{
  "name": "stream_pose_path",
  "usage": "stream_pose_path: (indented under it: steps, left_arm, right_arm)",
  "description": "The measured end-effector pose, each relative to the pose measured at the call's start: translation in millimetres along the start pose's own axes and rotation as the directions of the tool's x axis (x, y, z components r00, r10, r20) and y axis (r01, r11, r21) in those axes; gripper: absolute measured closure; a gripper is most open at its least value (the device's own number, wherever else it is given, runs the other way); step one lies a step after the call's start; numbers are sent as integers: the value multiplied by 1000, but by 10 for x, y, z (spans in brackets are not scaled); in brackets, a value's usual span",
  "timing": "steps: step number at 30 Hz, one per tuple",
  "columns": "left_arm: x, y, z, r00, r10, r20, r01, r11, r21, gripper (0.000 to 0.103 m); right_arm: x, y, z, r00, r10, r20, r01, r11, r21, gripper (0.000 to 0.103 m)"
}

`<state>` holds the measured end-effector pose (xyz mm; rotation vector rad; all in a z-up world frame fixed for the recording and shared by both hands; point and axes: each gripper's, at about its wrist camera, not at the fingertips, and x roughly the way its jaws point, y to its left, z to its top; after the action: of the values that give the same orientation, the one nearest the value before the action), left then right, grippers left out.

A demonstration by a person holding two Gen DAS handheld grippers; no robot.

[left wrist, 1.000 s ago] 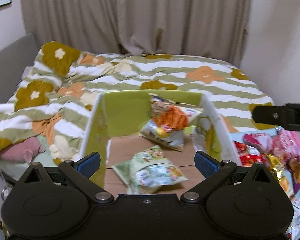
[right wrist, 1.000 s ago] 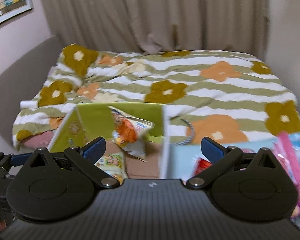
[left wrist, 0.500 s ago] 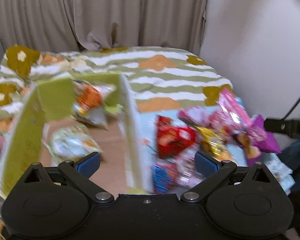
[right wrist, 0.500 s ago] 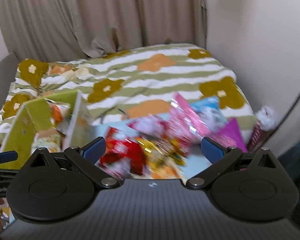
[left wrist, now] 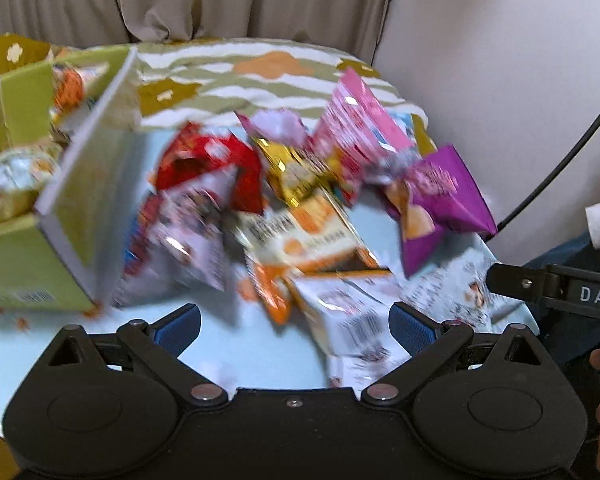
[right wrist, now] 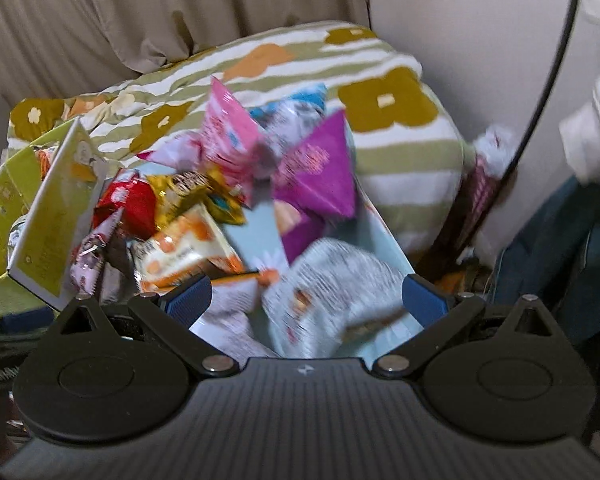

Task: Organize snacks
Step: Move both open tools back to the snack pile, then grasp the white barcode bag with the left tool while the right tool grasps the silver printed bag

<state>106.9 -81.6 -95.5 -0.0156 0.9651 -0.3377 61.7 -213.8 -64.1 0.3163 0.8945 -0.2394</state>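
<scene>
Across the back of the scene we see a bed under a striped quilt with orange and mustard flowers (left wrist: 268,76). In front of it lies a pale blue table top (left wrist: 260,352). An open lime-green cardboard box (left wrist: 80,184) stands at the table's left edge, with a few snack packets already inside. A loose heap of snack bags (left wrist: 300,200) takes up the middle and right of the table top: a pink foil bag (right wrist: 228,132) upright at the far edge, a purple bag (left wrist: 440,192) toward the right edge, a red bag (left wrist: 208,164) just beside the box wall, and a white and orange packet (right wrist: 184,248) nearer us.

Our left gripper (left wrist: 294,328) hangs wide open and empty above the near edge. Our right gripper (right wrist: 306,296) is equally wide and empty over a blurred white packet (right wrist: 332,292).

Both views are smeared by motion, so we risk closing on two overlapping bags. A careless sweep might also push the purple bag off the right edge.
</scene>
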Motion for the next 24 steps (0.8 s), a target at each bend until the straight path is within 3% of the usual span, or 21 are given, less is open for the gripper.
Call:
stream_pose_path:
  steps: [15,18,24]
  left_arm:
    - [609,-294,-159,997,-77,-31,74,995,-67,2]
    - [679,-299,-170,992,-106,-61,102,992,-71,16]
    - [711,-330,-171,992,-106,-74,104,994,-33,28]
  right_arm:
    - [615,-378,-75,982,133,-133,-117,986,117,0]
    - [694,-391,-61,980,144,-135,-127,983,132,0]
    - [779,-432,20,980,155,-125,-135,979,155,0]
